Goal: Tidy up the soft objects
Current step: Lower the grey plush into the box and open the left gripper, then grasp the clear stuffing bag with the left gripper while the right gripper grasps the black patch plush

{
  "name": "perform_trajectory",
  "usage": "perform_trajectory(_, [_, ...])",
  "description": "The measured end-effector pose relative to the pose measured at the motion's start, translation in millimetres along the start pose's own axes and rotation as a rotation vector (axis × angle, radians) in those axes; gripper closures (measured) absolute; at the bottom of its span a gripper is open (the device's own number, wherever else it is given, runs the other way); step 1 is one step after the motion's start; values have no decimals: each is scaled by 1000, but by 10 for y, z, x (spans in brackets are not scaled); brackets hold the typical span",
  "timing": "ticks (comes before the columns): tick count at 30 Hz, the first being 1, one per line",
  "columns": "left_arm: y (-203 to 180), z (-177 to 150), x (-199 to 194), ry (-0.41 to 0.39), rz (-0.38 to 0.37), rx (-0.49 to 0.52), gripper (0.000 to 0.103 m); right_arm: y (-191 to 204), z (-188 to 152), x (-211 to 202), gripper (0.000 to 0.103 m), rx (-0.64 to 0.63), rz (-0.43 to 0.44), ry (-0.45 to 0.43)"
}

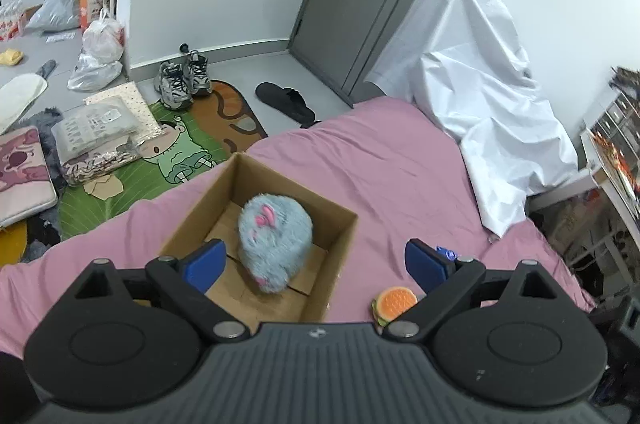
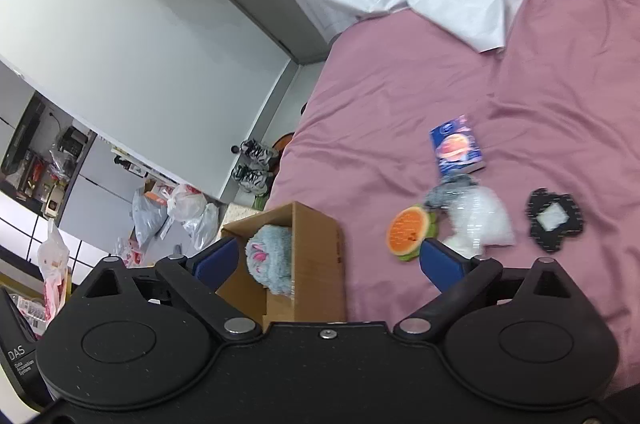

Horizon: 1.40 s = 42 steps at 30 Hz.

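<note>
Sitting in the cardboard box (image 1: 256,240) on the bed (image 1: 380,160), the grey plush (image 1: 274,242) is stowed. Both tongs, left (image 1: 316,264) and right (image 2: 332,262), gape spread and empty. The burger toy (image 2: 408,232) lies nearer the right tongs.

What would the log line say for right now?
fluffy blue toy: in cardboard box | left tongs: open, empty | right tongs: open, empty | burger toy: on bed
</note>
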<state>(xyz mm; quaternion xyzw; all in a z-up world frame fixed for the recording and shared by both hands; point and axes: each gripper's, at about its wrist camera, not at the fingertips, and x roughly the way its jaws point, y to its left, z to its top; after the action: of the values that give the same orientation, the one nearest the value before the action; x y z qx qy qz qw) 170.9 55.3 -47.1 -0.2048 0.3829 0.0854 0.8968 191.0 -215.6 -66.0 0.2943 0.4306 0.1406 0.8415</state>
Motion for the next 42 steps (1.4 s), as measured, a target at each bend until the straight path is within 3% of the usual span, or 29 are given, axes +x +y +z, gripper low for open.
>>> perform_trajectory(5, [-89,-146,-69,29,-10,-16,3,-177,-53,-226,0,13,8,-18])
perform_trajectory(12, [-210,-245,-273,-3,-4,-47,0,-399,-72,-507,0,26,21,-71])
perform_trajectory(22, [-559,-429,-412,-36,-20,61,0,-744,-78,-727,0,49,30,-103])
perform_trajectory(33, [-927,-648,-303,21,-49,134,0,-1091,-85,-759,0,61,5,-91])
perform_trajectory(35, [-970,-668,-255,22,-53,103,0,-1161,-83,-752,0,70,-10,-84])
perform_trajectory(42, [-1202,-744,-25,49,9,128,0,-1426,-54,-716,1,101,-36,-78])
